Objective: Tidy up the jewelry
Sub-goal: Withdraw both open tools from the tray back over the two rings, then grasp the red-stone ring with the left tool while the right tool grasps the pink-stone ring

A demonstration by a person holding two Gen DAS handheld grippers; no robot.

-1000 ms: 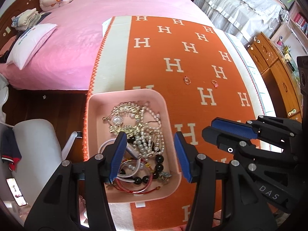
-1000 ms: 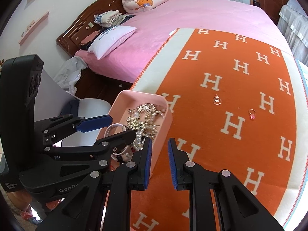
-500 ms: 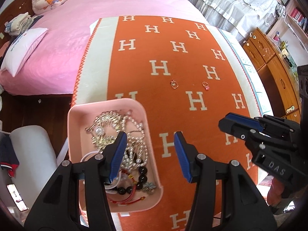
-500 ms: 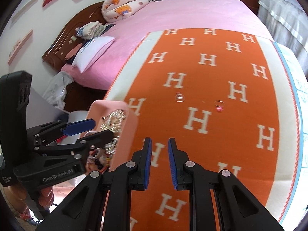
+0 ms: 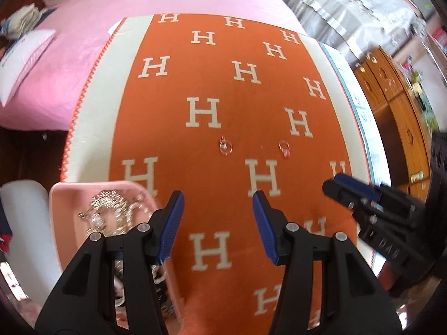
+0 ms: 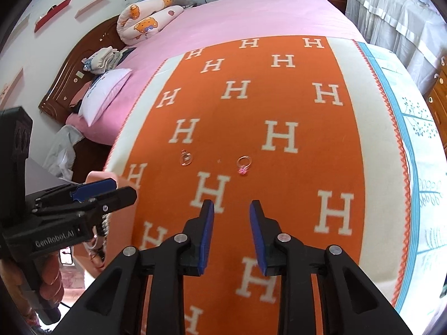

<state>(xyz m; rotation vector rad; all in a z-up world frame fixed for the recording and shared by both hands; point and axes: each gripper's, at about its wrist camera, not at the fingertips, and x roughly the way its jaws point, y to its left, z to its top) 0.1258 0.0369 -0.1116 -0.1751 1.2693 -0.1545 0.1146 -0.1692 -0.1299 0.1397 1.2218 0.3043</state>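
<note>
Our left gripper (image 5: 218, 217) hangs open and empty; our right gripper (image 6: 231, 230) is opening, empty. Two rings (image 6: 244, 164) lie ahead on the blanket (image 6: 279, 195); tray (image 5: 60, 195) near left.

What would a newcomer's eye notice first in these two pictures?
First comes the orange blanket with white H letters, spread over the pink bed. On its middle lie two small rings: a clear ring and a ring with a pink stone. At its left edge stands a pink tray heaped with pearl and gold jewelry.
</note>
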